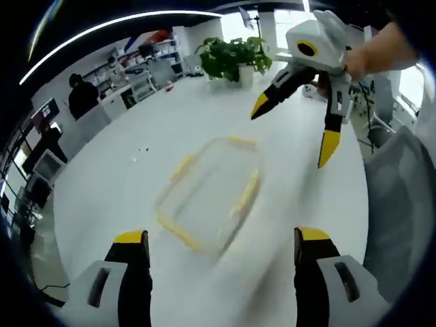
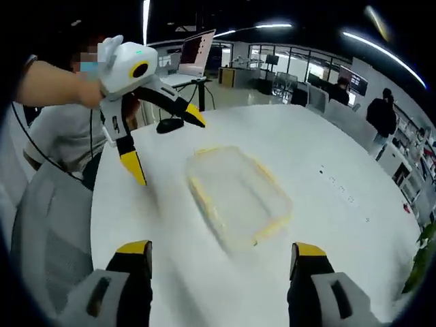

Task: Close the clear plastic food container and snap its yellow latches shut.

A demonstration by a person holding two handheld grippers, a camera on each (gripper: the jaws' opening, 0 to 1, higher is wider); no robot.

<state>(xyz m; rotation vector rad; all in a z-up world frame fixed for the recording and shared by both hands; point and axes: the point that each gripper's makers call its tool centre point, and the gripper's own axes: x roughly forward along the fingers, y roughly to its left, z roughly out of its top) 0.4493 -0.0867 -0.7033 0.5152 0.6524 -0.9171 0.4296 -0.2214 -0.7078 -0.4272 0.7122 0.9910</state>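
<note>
Both tools spread wide, raised above container [image 1: 210,193], left tool [image 2: 163,146], right tool [image 1: 291,136]

Views face each other across table [image 1: 204,116], sharing container [image 1: 208,194].

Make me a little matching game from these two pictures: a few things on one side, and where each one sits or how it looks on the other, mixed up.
Things:
1. food container
2. potted plant
3. right tool
4. left tool

Descriptions:
A. green leaves, at the far edge of the white table
B. open, held above the table in the left gripper view
C. clear with yellow latches, lying on the table
D. open, held above the table in the right gripper view

Pairs: 1-C, 2-A, 3-B, 4-D
</note>
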